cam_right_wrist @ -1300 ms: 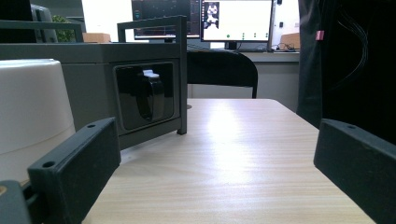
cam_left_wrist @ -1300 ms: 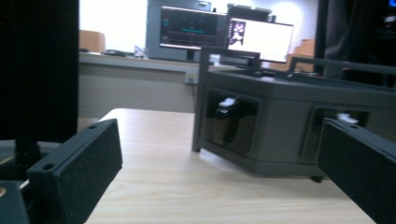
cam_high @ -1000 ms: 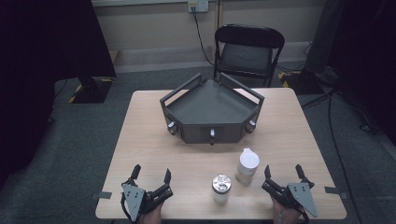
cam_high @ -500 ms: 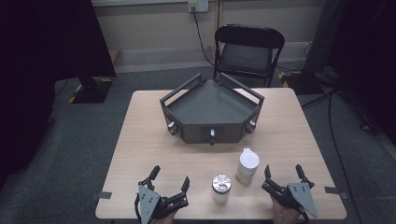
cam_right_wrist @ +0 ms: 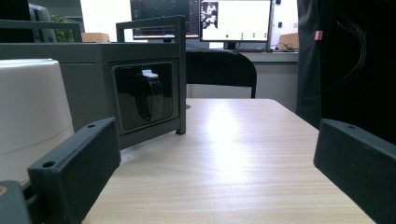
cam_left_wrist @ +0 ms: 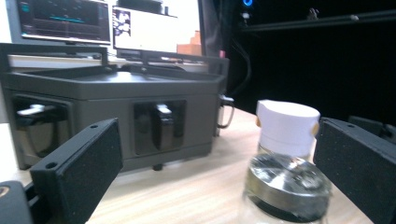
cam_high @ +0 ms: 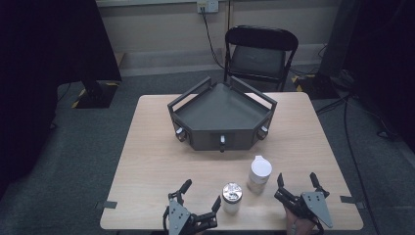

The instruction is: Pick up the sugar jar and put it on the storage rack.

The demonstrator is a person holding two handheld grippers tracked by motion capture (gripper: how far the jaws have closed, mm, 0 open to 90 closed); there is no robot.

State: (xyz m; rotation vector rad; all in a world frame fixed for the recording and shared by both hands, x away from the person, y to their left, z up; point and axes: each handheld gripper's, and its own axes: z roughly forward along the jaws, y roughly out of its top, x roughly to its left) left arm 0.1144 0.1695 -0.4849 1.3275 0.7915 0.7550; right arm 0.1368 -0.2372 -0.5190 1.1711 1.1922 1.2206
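Observation:
A small glass jar with a metal lid point(cam_high: 231, 195) stands near the table's front edge. A white-capped bottle point(cam_high: 259, 172) is just behind it to the right. My left gripper point(cam_high: 202, 192) is open, low at the front edge, with its right jaw close beside the jar. In the left gripper view the jar point(cam_left_wrist: 287, 186) sits toward the right jaw, with the bottle point(cam_left_wrist: 287, 123) behind it. My right gripper point(cam_high: 296, 177) is open to the right of the bottle and holds nothing. In the right gripper view the bottle point(cam_right_wrist: 28, 112) is at the far left.
A dark grey angular tray-like box point(cam_high: 222, 112) with knobs on its front faces stands mid-table. Behind the table is a black folding chair point(cam_high: 259, 54). Monitors point(cam_right_wrist: 233, 21) glow in the background. Bare wood point(cam_right_wrist: 224, 154) stretches ahead of the right gripper.
My left gripper has moved right along the front edge, from the table's left toward the jar. The right gripper, jar and bottle have stayed put.

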